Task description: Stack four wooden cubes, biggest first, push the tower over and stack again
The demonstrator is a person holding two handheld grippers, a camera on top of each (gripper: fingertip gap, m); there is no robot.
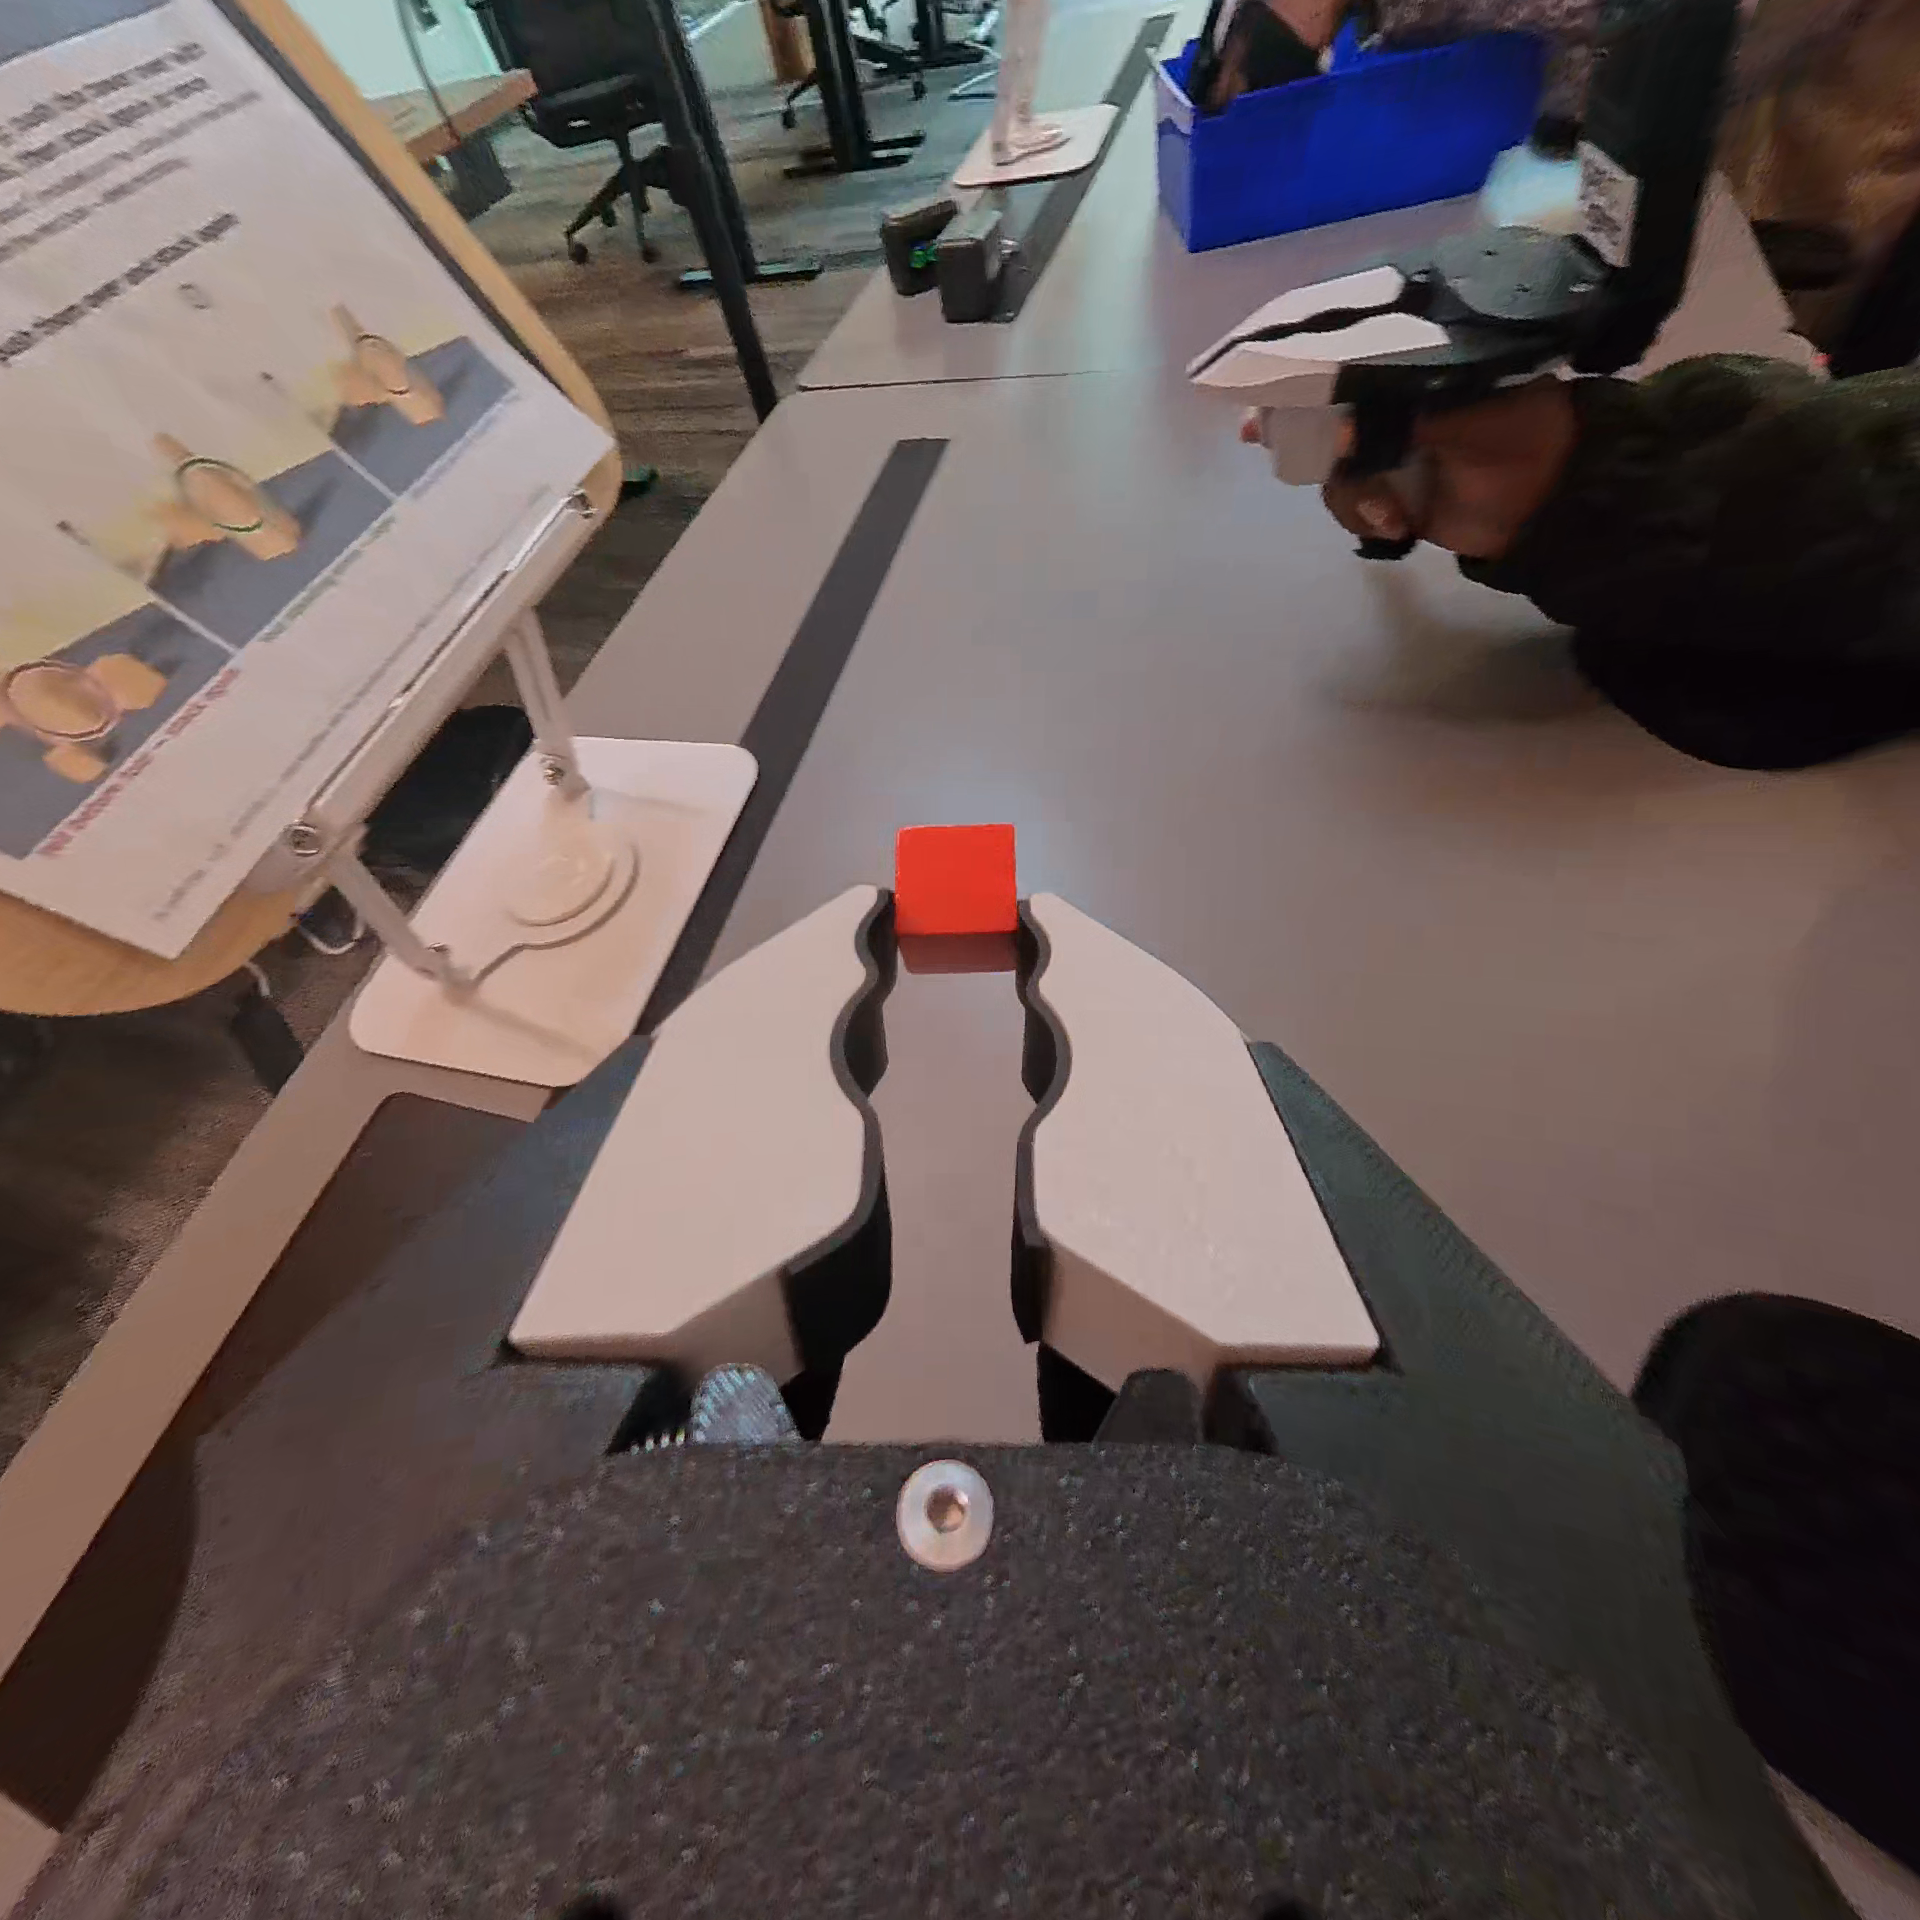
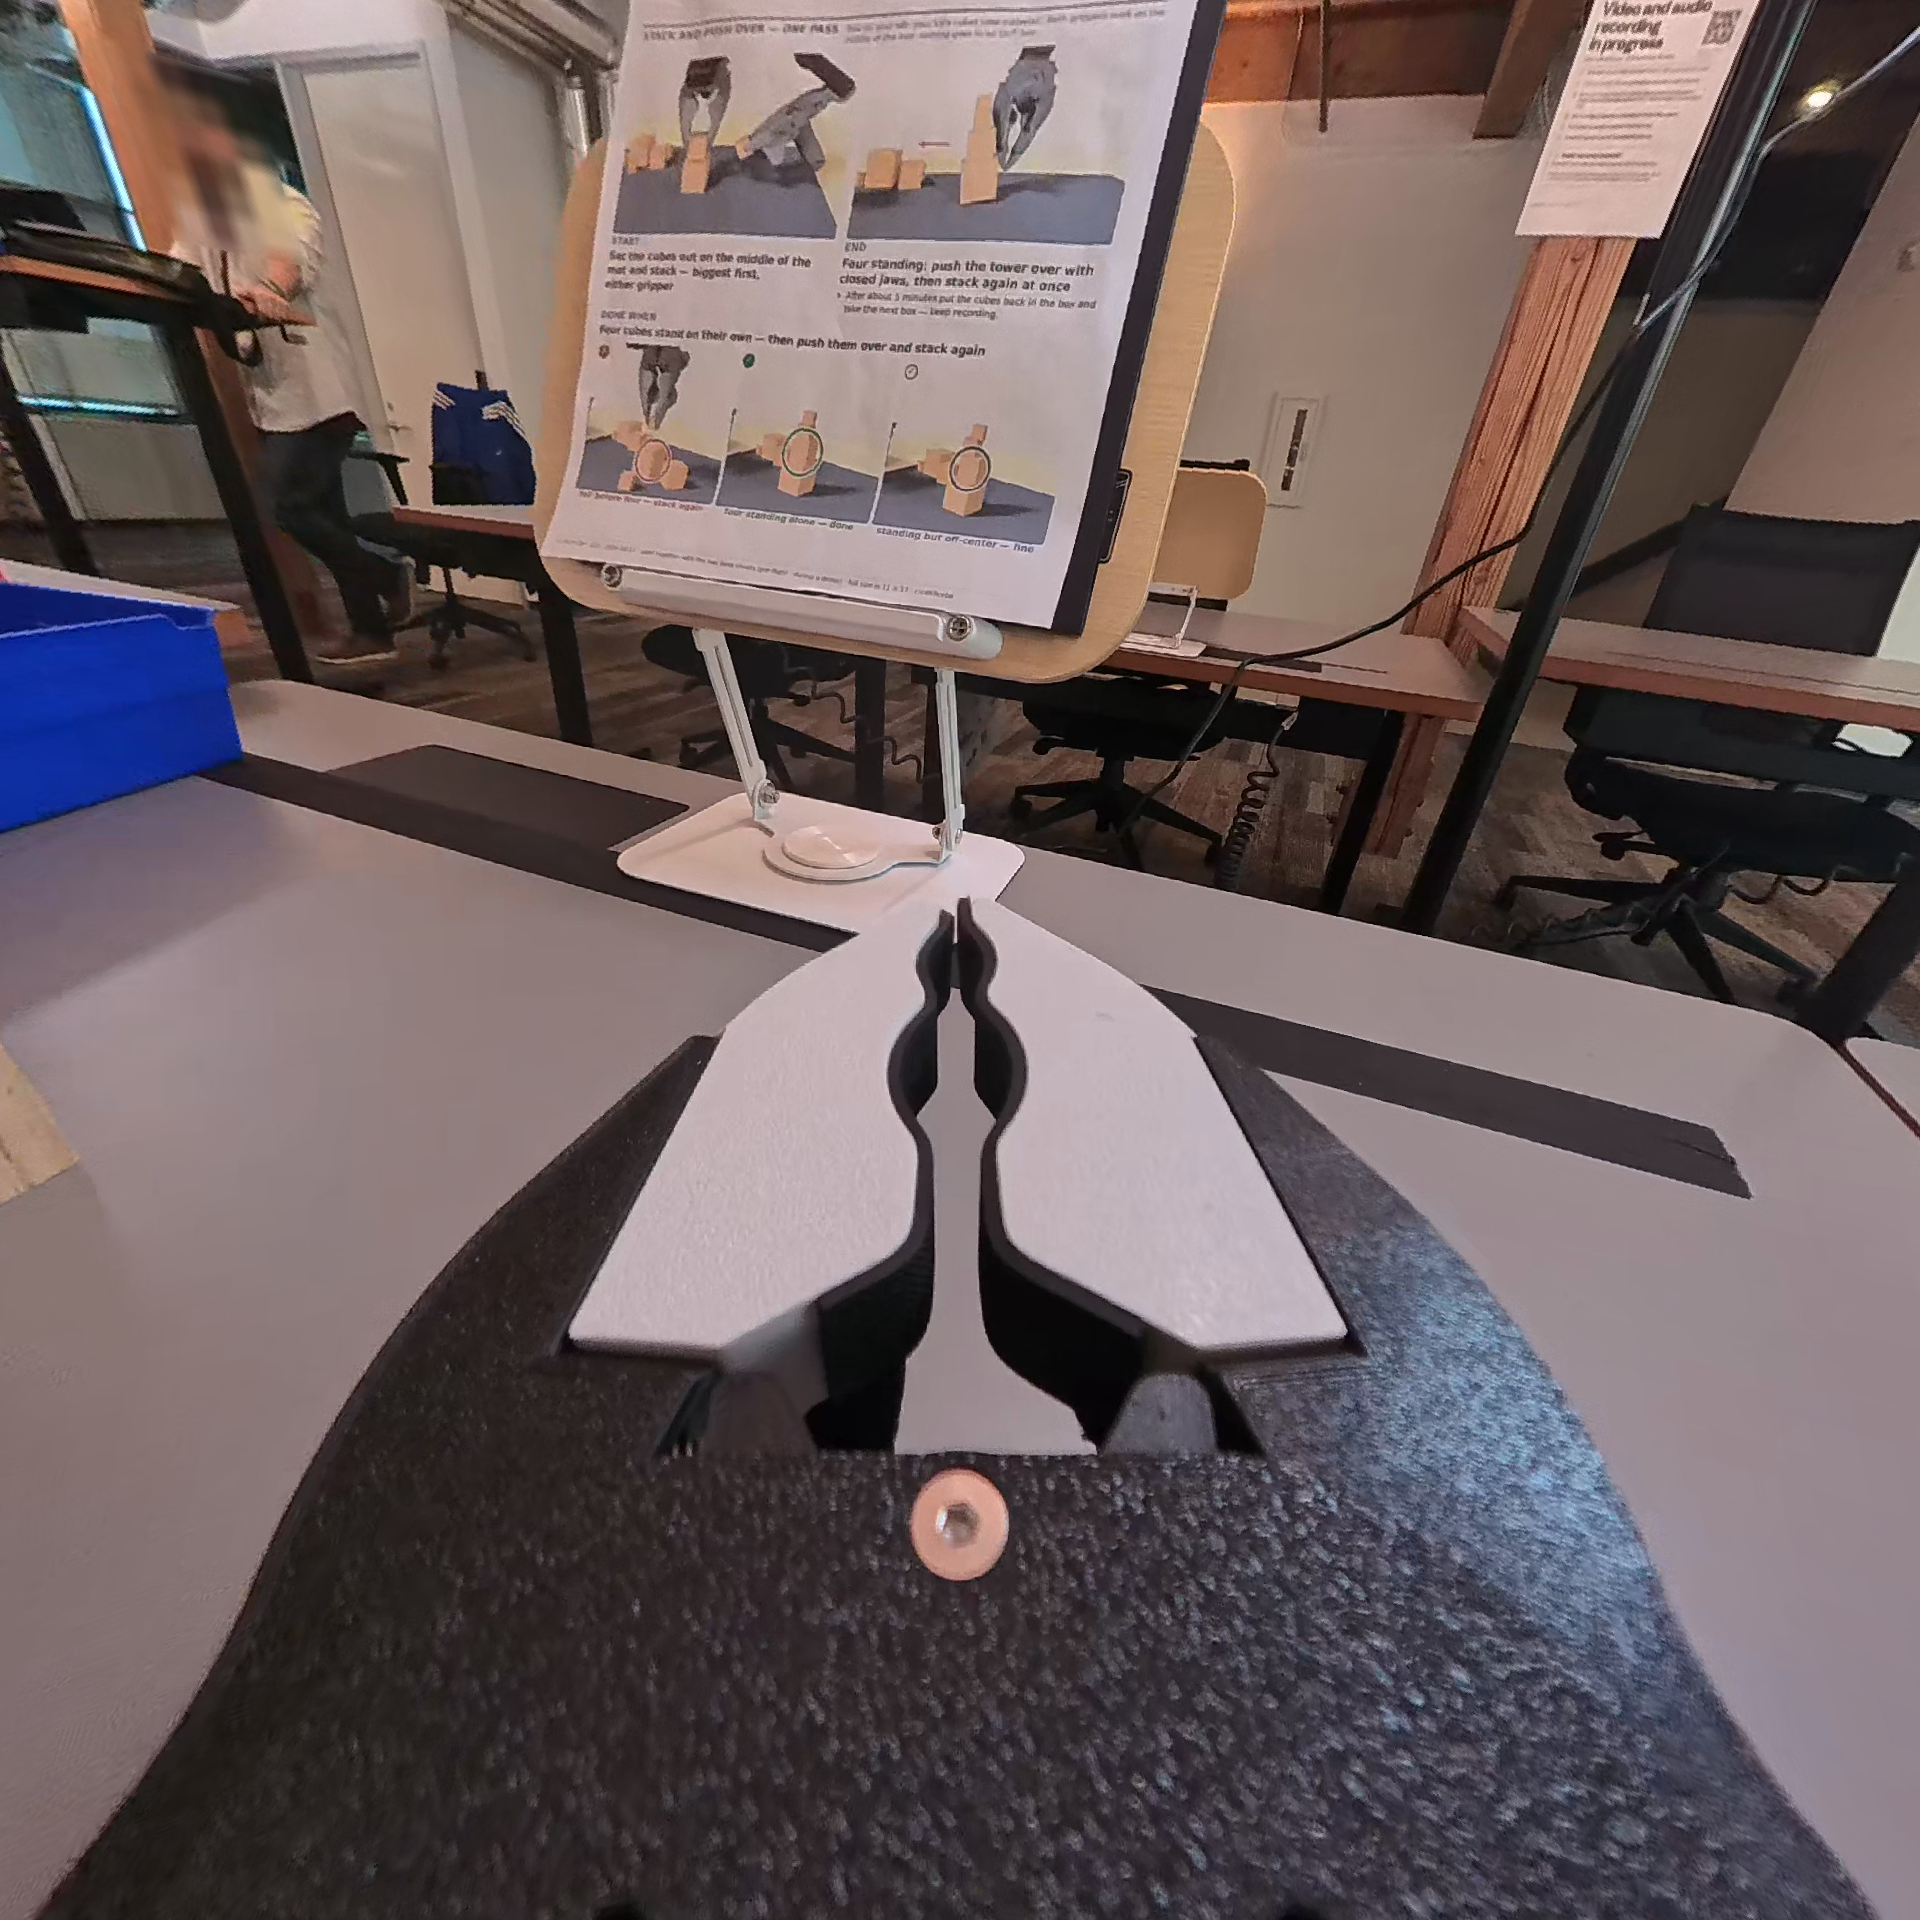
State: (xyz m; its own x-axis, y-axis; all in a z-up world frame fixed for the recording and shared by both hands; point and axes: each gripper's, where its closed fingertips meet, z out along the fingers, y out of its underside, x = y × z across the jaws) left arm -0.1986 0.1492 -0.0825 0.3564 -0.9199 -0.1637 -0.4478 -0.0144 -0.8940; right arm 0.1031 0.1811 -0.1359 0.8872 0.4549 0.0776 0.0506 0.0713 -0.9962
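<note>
A small red cube (image 1: 954,881) rests on the grey table (image 1: 1299,883), its reflection showing just beneath it. My left gripper (image 1: 956,916) is shut on the cube, with both fingertip pads pressed against its sides. My right gripper (image 2: 958,914) is shut with nothing between its pads and hovers low over the table, pointing at the base of a document stand (image 2: 821,854). The right gripper also shows in the left wrist view (image 1: 1226,369), held by a hand in a dark sleeve at the far right, well away from the cube.
A stand with a printed sheet (image 1: 208,436) sits on its white base (image 1: 561,914) to the left of the cube. A blue bin (image 1: 1340,135) stands at the back. A black strip (image 1: 831,623) runs along the table. A pale wooden piece (image 2: 21,1132) shows at the left edge. My right fingertips sit around 30 centimeters from my left ones. The pale wooden piece (image 2: 21,1132) lies around 20 centimeters away from my left fingertips.
</note>
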